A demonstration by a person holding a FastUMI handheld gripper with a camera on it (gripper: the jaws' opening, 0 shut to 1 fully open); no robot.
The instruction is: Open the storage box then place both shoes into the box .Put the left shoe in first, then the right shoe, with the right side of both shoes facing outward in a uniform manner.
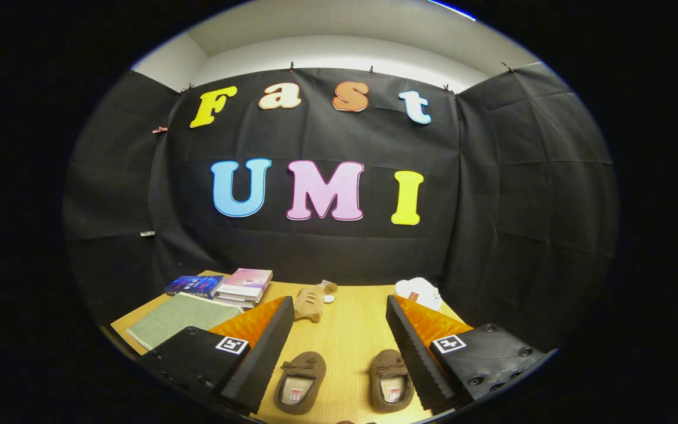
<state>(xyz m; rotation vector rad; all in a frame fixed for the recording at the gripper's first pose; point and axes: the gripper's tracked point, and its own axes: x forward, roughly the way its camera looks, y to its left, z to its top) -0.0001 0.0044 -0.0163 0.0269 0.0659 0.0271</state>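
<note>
Tool (339, 353) is spread wide, gripping nothing, fingers (265, 347) splayed over the wooden surface (345, 335). Two brown shoes lie between the fingers, side by side, toes pointing away, long axes roughly along the tool's line: one shoe (299, 381) by the left finger, the other shoe (391, 380) by the right. No storage box visible from here; beyond the fingers are one green mat (177, 318), a stack of books (227, 287), one plush toy (312, 301) and one white object (418, 292).
</note>
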